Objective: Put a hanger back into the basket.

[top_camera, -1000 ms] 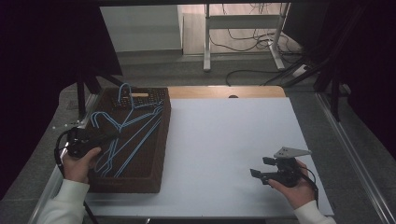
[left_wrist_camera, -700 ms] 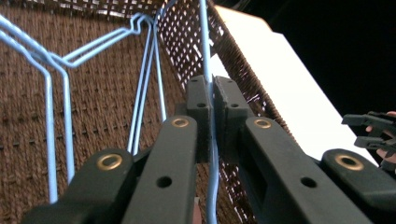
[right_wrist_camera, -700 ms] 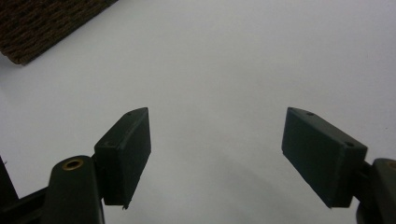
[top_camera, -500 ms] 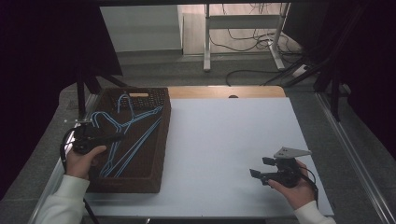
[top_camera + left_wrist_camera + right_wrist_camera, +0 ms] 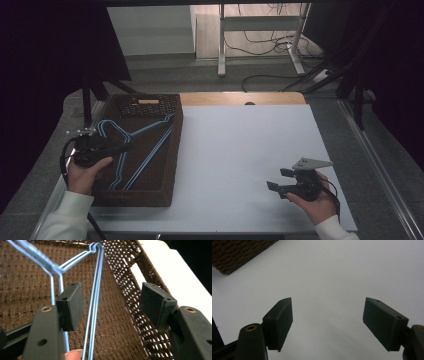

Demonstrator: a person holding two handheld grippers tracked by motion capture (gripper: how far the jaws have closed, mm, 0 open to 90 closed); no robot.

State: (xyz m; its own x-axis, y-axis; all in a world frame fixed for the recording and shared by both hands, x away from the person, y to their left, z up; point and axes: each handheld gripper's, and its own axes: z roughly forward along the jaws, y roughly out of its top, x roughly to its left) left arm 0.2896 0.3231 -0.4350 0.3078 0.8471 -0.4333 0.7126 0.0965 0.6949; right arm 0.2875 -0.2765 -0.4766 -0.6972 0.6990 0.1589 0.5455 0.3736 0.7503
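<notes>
Opening hand-held gripper [image 5: 110,307] over unlabelled hangers [image 5: 96,290]

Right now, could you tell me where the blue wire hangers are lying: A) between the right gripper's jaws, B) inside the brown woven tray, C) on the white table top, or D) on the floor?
B: the blue wire hangers lie flat on the bottom of the brown woven tray, under the left gripper.
</notes>
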